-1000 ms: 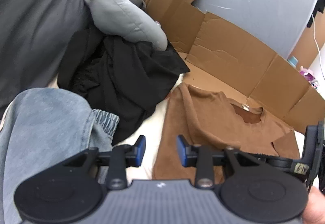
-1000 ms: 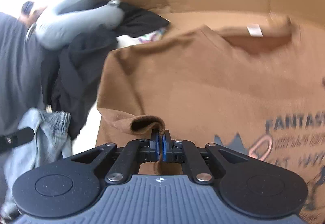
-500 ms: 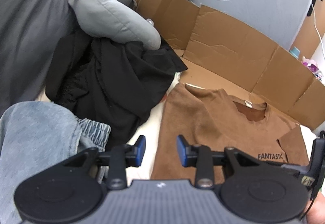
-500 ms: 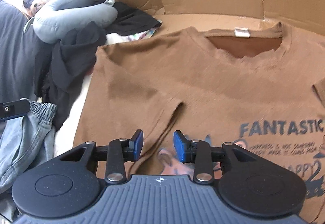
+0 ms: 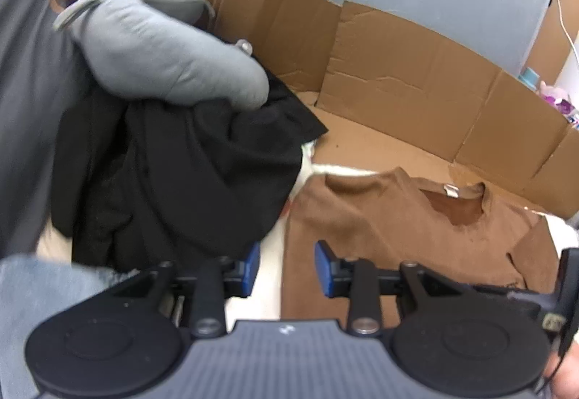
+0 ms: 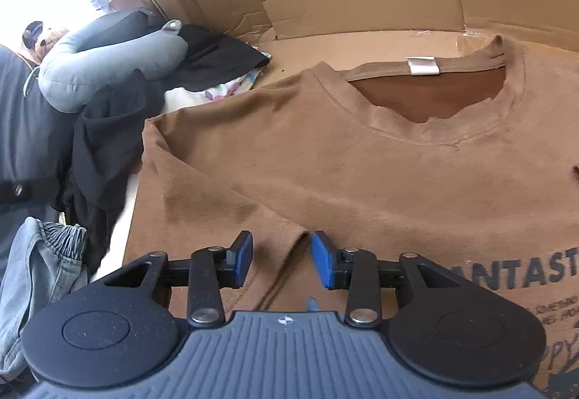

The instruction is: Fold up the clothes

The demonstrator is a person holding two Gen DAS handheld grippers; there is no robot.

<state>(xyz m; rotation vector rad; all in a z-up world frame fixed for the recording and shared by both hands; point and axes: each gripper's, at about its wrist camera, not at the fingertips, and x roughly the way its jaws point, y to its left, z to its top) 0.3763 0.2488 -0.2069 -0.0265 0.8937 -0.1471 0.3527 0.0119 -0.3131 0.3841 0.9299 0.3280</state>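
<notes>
While brown shirt [image 6: 362,160] is lying flat, filling middle of frame, sleeve tucked in, right gripper [image 6: 281,257] is hovering wide over sleeve hem. Left gripper [image 5: 286,268] wide too. Snagging sleeve could be undoing fold.

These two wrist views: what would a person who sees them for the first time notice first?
The brown T-shirt would draw the eye first: it lies spread flat, print side up, with a white label at the collar, and fills the right wrist view. The open right gripper hangs just over its folded-in sleeve. To the left lies a heap of black clothes with a grey neck pillow on top, before a cardboard wall.
</notes>
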